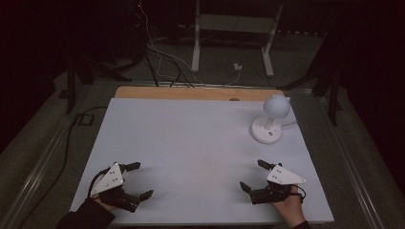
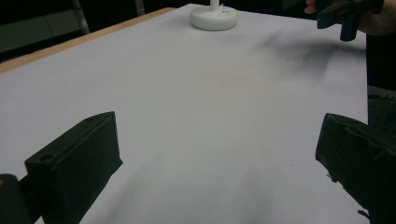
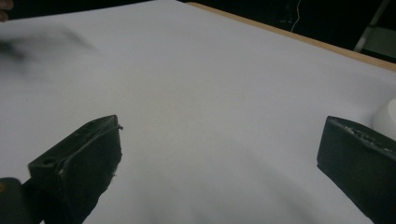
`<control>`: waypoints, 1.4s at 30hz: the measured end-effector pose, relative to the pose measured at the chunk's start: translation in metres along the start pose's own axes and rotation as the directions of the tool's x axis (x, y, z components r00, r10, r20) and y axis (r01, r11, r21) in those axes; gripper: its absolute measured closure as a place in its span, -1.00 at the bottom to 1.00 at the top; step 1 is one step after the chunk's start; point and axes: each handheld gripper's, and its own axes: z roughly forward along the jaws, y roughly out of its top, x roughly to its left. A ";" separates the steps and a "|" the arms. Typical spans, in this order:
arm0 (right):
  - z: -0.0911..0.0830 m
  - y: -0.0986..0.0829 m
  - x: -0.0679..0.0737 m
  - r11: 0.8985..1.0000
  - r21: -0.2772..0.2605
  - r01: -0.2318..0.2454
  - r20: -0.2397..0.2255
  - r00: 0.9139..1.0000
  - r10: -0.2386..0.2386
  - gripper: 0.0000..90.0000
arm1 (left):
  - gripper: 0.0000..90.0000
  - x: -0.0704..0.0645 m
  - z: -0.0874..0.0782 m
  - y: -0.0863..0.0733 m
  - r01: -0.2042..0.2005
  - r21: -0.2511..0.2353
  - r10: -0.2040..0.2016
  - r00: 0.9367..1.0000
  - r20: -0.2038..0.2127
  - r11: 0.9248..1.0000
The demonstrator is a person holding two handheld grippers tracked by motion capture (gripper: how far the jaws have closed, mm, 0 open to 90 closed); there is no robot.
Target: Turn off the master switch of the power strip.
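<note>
From the high view there are two grippers and one lamp on the white table top [image 1: 191, 143]. The left gripper [image 1: 142, 180] sits near the front left corner, jaws spread wide with bare table between them. The right gripper [image 1: 253, 175] sits near the front right, jaws equally wide and holding nothing. The small white lamp [image 1: 271, 119] stands upright near the far right edge (round base on the table, globe head above, so its long axis is vertical). It lies beyond the right gripper and well apart from it, and farther still from the left one, across the table.

In the left gripper view, the left gripper's two black jaws stand far apart over empty white surface. The lamp's round base [image 2: 214, 17] shows at the far end of the table, ahead and slightly right of the gap's middle. The right gripper [image 2: 348, 16] appears at the top right, held in a hand.

In the right gripper view, the jaws again stand wide with nothing between them; a white edge of the lamp [image 3: 386, 119] shows at the right, just above the right-hand jaw.
</note>
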 end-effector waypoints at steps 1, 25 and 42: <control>0.000 0.000 0.000 1.000 0.000 0.000 0.000 1.000 0.000 -1.00 | -0.99 0.000 0.000 0.000 0.000 0.001 0.000 1.000 0.000 1.000; 0.005 0.010 0.016 0.994 0.106 0.031 -0.048 0.998 -0.026 -1.00 | -0.99 -0.001 0.000 0.001 0.011 -0.013 -0.011 1.000 0.022 1.000; 0.002 0.030 0.021 0.996 0.082 0.019 -0.055 0.998 -0.014 -0.98 | -0.99 -0.001 0.000 0.001 0.009 -0.013 -0.009 1.000 0.021 1.000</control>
